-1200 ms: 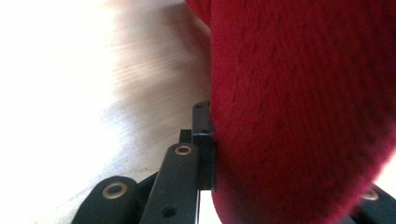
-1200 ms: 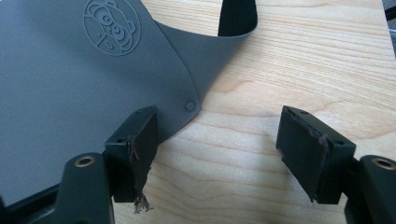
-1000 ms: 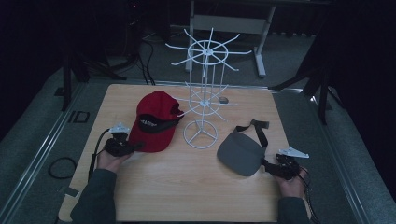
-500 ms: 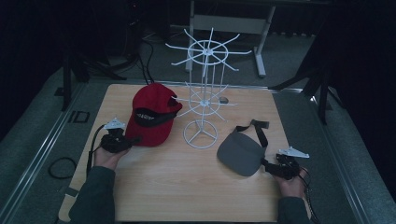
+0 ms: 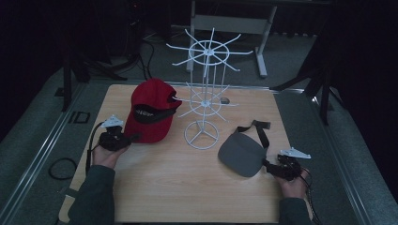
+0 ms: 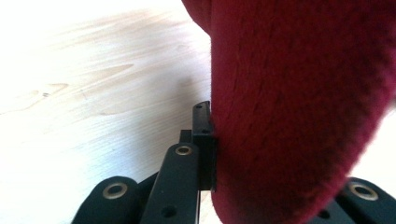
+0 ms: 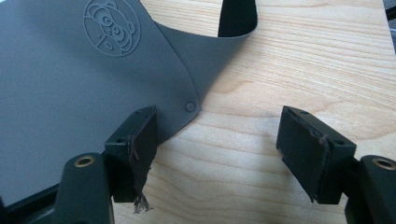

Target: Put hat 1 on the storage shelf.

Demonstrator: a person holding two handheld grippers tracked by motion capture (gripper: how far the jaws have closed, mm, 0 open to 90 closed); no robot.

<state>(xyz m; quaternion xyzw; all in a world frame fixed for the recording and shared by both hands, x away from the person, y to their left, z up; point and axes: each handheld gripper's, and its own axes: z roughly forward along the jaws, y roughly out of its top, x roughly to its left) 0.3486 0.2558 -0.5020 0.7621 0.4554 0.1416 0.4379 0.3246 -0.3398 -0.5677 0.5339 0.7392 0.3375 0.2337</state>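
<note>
While the red cap (image 5: 152,110) hangs clamped by its brim in the left gripper (image 5: 123,139), lifted off the table (image 5: 155,187) at the near left of the white wire rack (image 5: 206,91), the entry runs as follows.

Item one: red cap, crown tilted up toward the rack's lower arms, brim pinched between the shut jaws; in the left gripper view the red fabric (image 6: 299,107) presses against one pad.

Item two: grey cap (image 5: 241,154), flat on the table right of the rack base, black strap trailing behind it.

Item three: right gripper (image 5: 277,168), jaws spread wide and holding nothing, one pad just beside the grey cap's edge (image 7: 93,79).

Risks, as judged: the grip sits on the brim's edge alone, so the cap may swing or slip out when raised. Its crown could snag a lower wire arm and rock the light rack. The open right jaw could nudge the grey cap.
</note>
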